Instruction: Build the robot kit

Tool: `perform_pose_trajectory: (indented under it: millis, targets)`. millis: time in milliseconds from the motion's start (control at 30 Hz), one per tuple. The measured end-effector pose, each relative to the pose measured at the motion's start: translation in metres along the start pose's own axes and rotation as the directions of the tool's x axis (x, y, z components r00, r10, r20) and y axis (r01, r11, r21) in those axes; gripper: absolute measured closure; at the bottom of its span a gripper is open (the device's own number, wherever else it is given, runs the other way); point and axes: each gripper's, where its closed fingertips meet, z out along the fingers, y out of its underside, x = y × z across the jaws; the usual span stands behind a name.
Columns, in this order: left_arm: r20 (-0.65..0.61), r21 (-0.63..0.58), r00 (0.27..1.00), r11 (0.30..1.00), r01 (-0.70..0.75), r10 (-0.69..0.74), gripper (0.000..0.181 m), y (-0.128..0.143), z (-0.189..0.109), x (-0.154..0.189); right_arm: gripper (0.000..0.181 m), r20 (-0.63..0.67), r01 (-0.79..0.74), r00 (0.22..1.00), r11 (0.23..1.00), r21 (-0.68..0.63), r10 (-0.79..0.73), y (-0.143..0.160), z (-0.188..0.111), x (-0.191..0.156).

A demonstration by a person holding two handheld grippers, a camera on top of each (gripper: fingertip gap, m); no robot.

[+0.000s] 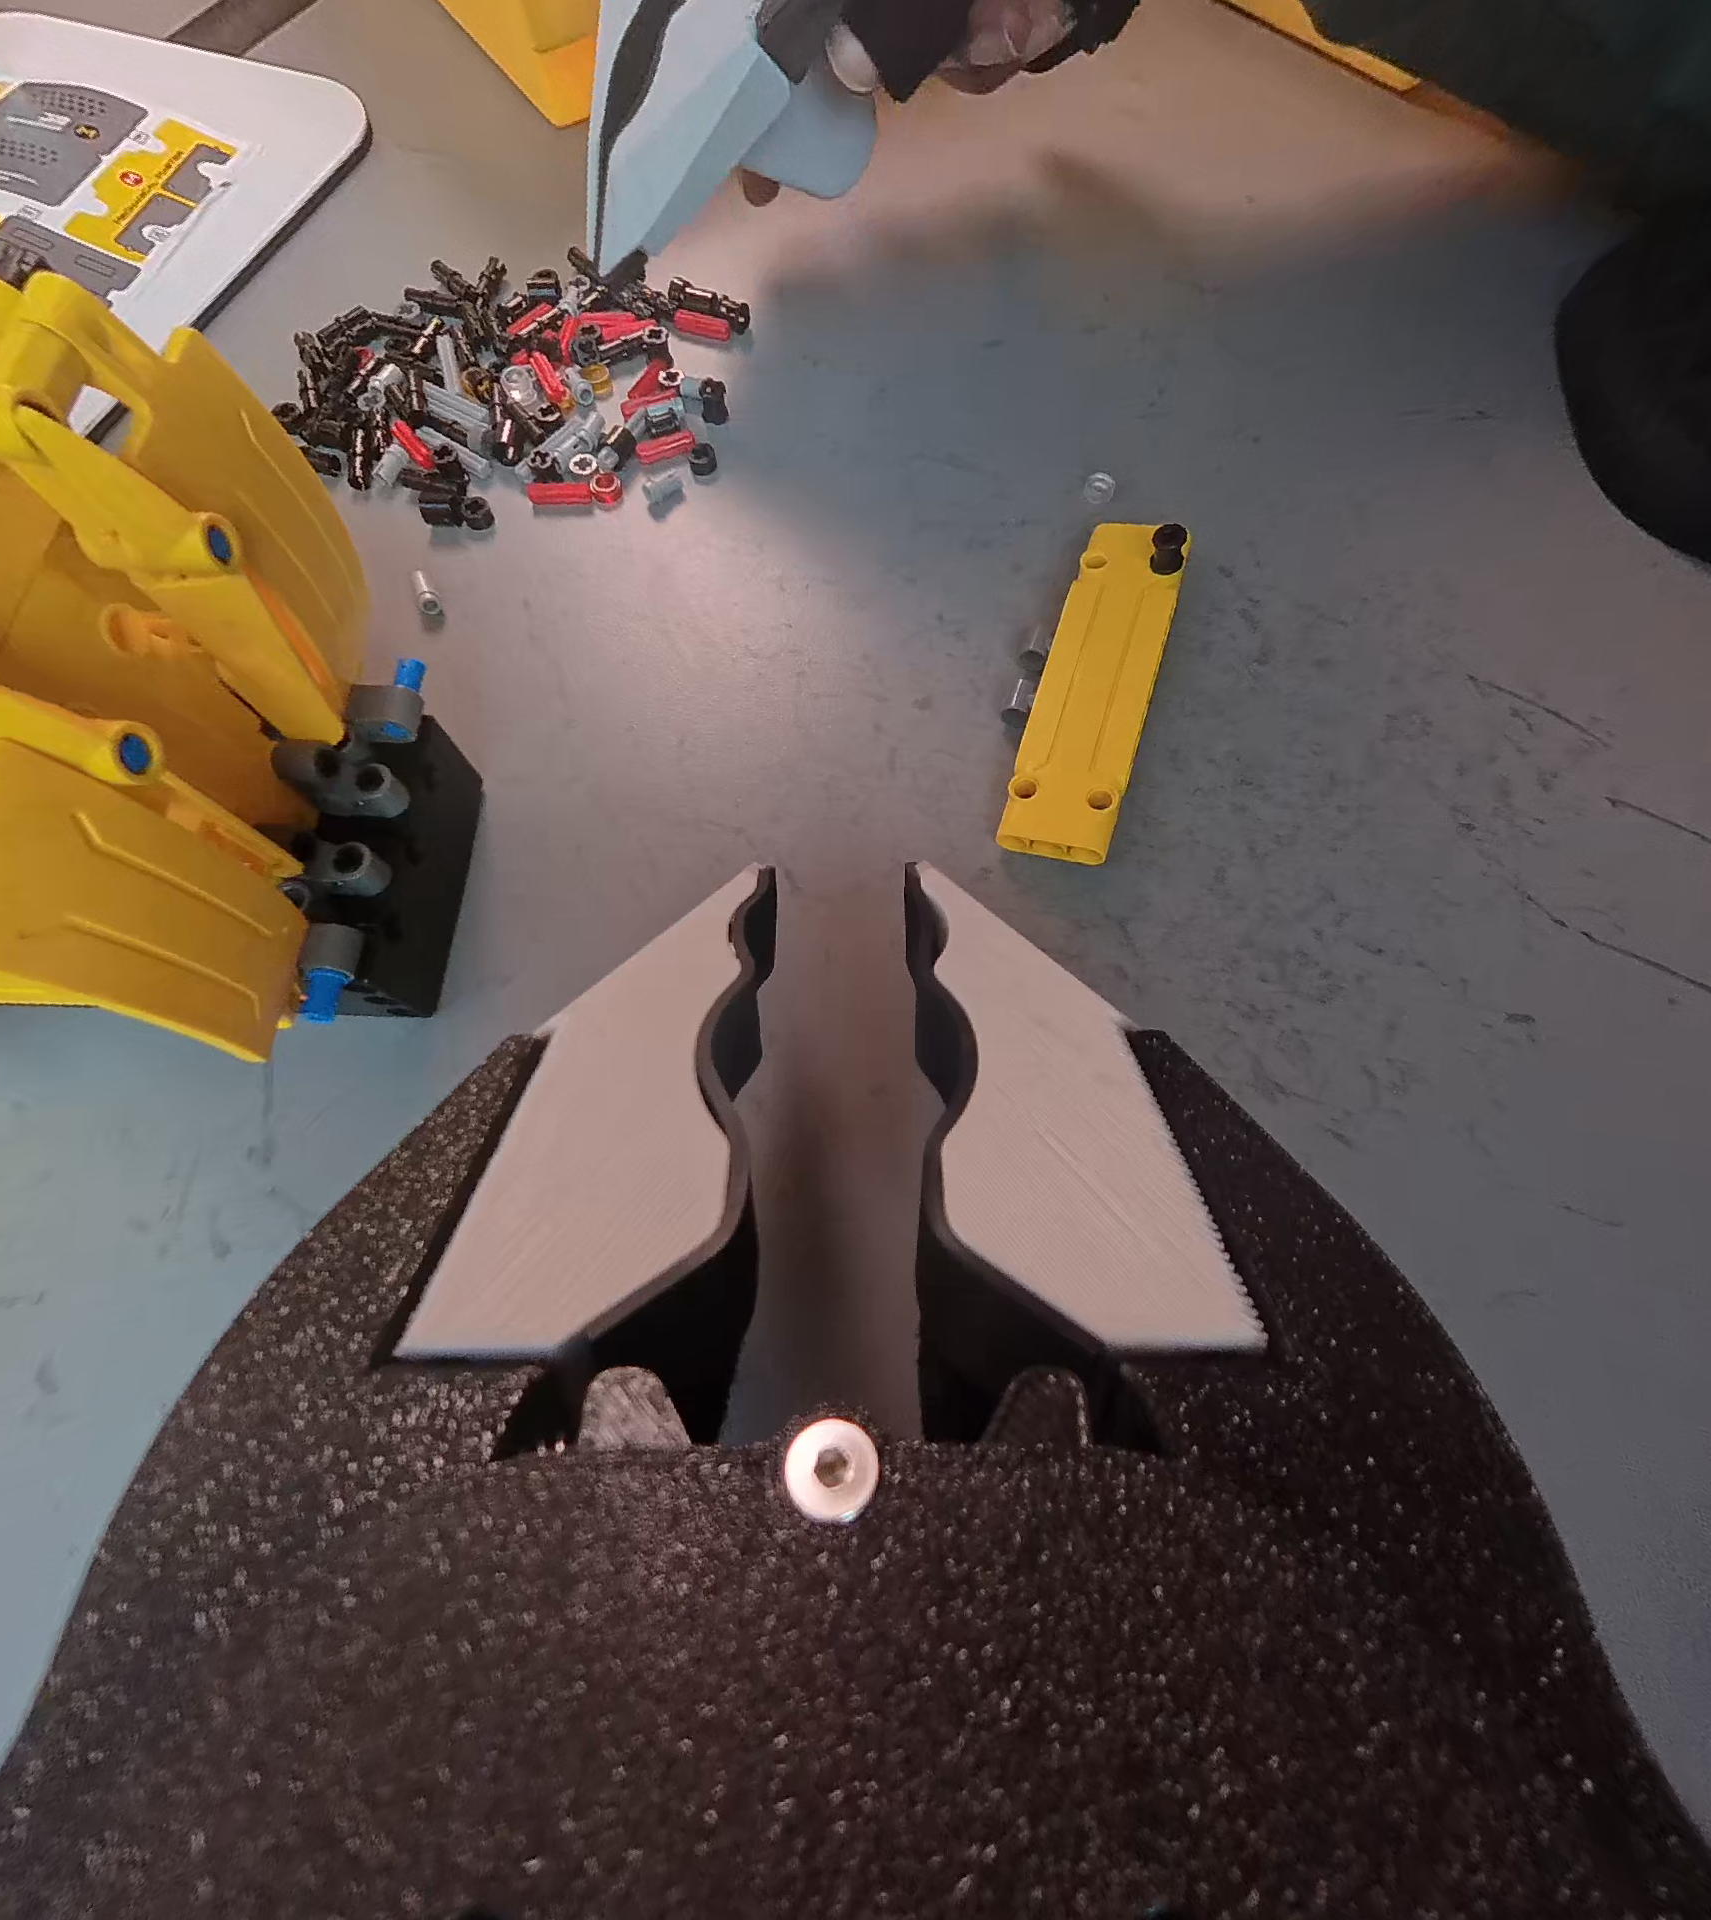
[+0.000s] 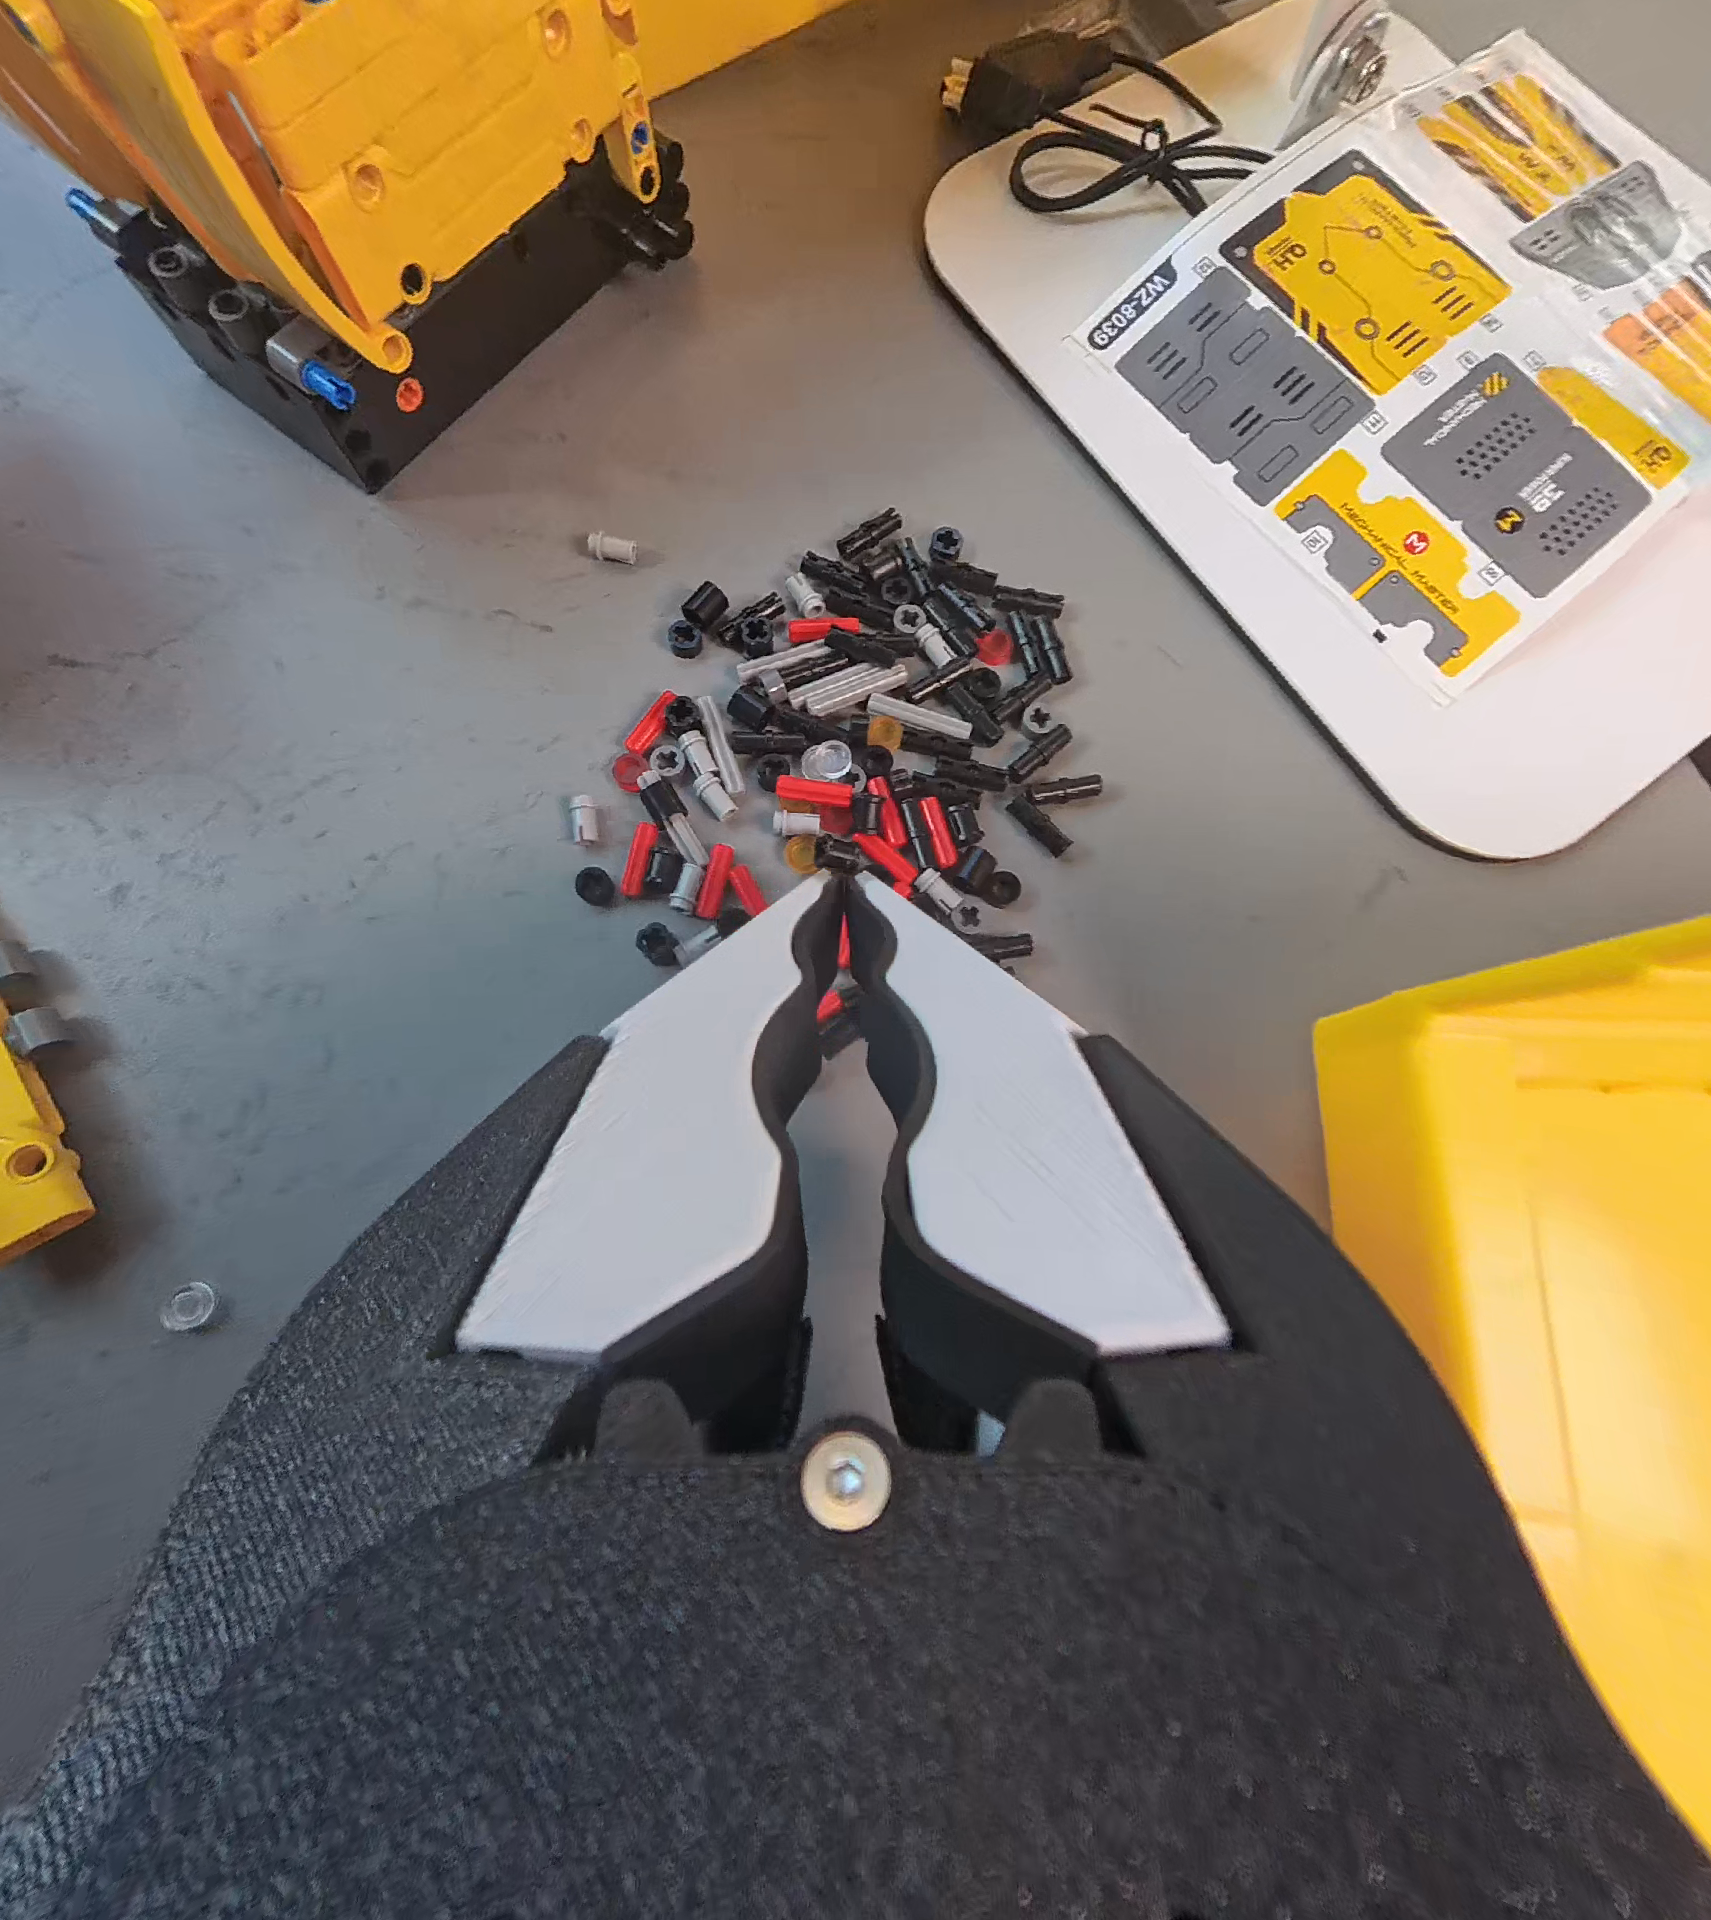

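Right gripper (image 2: 842,891): fingers nearly closed, tips meeting at the near edge of the pile of small pins and connectors (image 2: 851,727). Something small and black sits right at the tips and a red piece shows in the gap behind them; can't tell whether either is actually clamped. In the left wrist view the same gripper (image 1: 612,260) comes down at 12 o'clock with its tips in the far edge of the pile (image 1: 518,395).

Pile: black, red, grey pins, plus a few clear and orange round studs, loose on the grey surface (image 2: 259,727). One stray grey pin (image 2: 612,547) lies just off the pile at 11 o'clock.

Left gripper (image 1: 840,883): fingers narrowly open, nothing between them, hovering over bare surface (image 1: 1453,1039). Nearest part is the yellow flat panel (image 1: 1095,691) at 1 o'clock, with a black pin (image 1: 1168,545) stuck in its far corner and two grey sleeves (image 1: 1027,675) touching its left edge. A clear round stud (image 1: 1099,486) lies just beyond the panel.

Yellow brick-built model on a black base (image 1: 103,727) sits at 9–10 o'clock of the left gripper, blue pins poking out.

Right view: sticker sheet (image 2: 1402,416) on a white board (image 2: 1194,675) at 1–2 o'clock, black cable (image 2: 1090,156) on the board's far end, yellow tray (image 2: 1609,1299) at 3 o'clock.
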Motion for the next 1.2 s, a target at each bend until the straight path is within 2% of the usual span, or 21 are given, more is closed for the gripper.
perform_pose_trajectory:
  millis: [333,1033,1200]
  targets:
    - [-0.002,-0.001,1.000,1.000,0.002,-0.002,0.157,0.000,0.000,0.000,0.181,0.043,0.035,0.998,0.999,-0.031,-0.034,0.001,0.019,-0.014]
    - [-0.005,-0.002,1.000,1.000,0.000,0.000,0.157,0.001,0.000,0.000,0.170,0.003,-0.012,1.000,0.999,-0.038,0.013,0.003,0.016,0.001]
    - [-0.006,-0.001,1.000,1.000,0.001,-0.001,0.157,0.000,0.000,0.000,0.173,0.023,-0.011,1.000,0.999,-0.037,0.012,0.003,0.017,-0.002]
